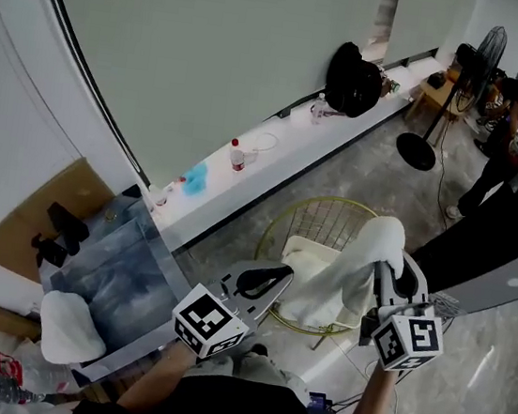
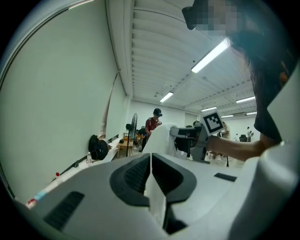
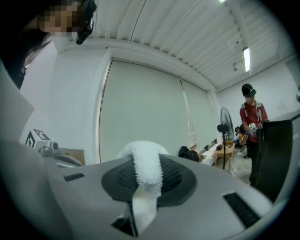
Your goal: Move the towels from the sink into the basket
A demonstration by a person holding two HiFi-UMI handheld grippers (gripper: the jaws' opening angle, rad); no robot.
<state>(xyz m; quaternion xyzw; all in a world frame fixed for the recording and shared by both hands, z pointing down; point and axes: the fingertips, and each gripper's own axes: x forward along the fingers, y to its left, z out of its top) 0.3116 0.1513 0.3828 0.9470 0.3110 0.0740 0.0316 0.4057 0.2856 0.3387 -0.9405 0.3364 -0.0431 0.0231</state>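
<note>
Towel (image 1: 335, 278), pinched in right tool (image 1: 390, 266), long axis slanting down toward basket (image 1: 308, 212)

Both forearms reach forward; left gripper (image 2: 150, 159) fingers meet, right gripper (image 1: 392, 271) fingers pinch the towel (image 1: 339, 278).

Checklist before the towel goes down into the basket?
1. Right gripper jaws clamped on the towel: ok.
2. Left gripper jaws pinching a thin white edge, apparently of the same towel: ok.
3. Towel over the basket: ok in the head view; it hangs across the opening.
4. Hanging end clear of the basket's wire rim: cannot tell.
5. Sink emptied: not ok, a second towel lies at its near end.
</note>
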